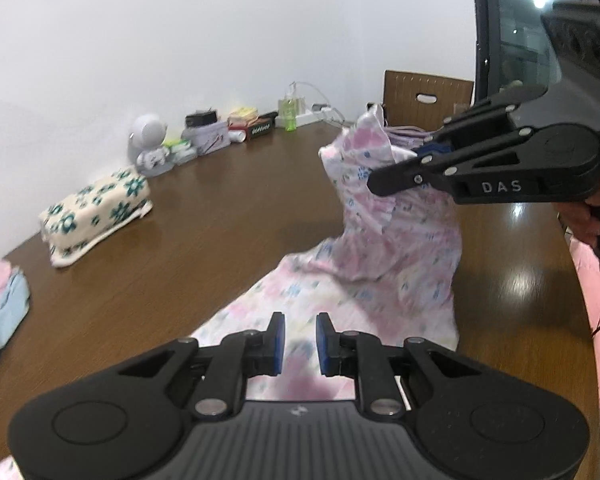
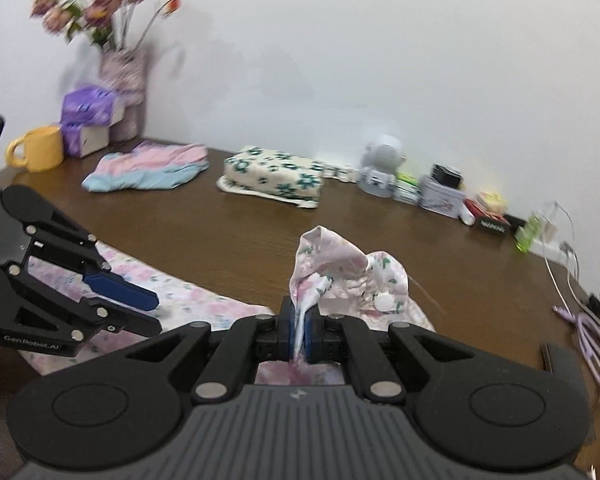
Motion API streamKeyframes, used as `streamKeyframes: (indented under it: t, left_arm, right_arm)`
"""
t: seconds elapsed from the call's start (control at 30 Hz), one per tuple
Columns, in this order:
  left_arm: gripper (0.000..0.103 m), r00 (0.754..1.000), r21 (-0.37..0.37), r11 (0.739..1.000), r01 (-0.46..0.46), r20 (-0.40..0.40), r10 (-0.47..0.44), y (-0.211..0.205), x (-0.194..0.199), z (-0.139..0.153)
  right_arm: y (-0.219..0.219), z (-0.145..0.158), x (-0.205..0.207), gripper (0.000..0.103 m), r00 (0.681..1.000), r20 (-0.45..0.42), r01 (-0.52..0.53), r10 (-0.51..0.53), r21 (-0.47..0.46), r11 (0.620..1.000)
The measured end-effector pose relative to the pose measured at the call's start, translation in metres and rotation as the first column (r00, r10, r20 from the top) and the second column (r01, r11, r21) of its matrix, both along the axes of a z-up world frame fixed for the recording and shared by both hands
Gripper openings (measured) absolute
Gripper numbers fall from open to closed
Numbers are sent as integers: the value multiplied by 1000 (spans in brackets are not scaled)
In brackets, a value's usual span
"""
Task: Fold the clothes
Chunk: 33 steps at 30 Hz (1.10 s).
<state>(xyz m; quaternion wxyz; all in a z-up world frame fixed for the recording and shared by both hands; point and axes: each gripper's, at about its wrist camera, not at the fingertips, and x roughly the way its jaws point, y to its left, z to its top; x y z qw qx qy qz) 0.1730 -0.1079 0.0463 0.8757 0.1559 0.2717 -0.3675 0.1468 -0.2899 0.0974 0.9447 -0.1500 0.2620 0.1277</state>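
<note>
Left wrist view: my left tongs (image 1: 300, 340) hover, jaws apart, above the flowered garment (image 1: 380, 264) on the table (image 1: 204, 216). Ahead right, my right tongs (image 1: 414, 160) lift its far end.

Right wrist view: right tongs (image 2: 300, 330) are clamped on the garment. A vase (image 2: 124, 80) holding flowers (image 2: 92, 4) shows only here.

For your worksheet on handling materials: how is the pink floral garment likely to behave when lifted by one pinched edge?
Probably floppy: where the right claw pinches the pink floral garment, the cloth drapes down in soft folds to the table. Likely light, since one small pinch holds up the raised part. It may sag and bunch rather than keep a flat shape; the left claw is open above the flat part.
</note>
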Motion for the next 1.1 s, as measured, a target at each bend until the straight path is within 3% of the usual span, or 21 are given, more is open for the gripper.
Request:
streamKeyframes:
  t: [0.37,0.73,0.83,0.93,1.0,1.1]
  left_arm:
    - [16,998,-24,1000,3,-70,-4,28,-3,-15]
    - [19,995,-26,1000,-11,-98,8,39,-4,-20]
    - [20,995,-25,1000,-11,-101,9,39,-4,-21]
    - [21,994,-28,1000,-15,-107,12,40,-3,-22]
    - [22,994,-30,999,-18,-112,14,40,-3,-22]
    - [24,993,-35,999,-20,-120,16,40,-2,-22]
  right_arm:
    - [75,-36,6,4,993,-91,-84,73,-123,989]
    - [89,-57,9,6,987,-145,-86,68,-123,989]
    - [86,-51,6,13,985,-154,-92,79,-77,993]
    - [77,-30,-4,20,983,-143,-110,114,35,993]
    - [65,-11,-17,30,986,-105,-117,129,117,986]
    - [45,15,-37,33,992,-38,-110,119,195,975]
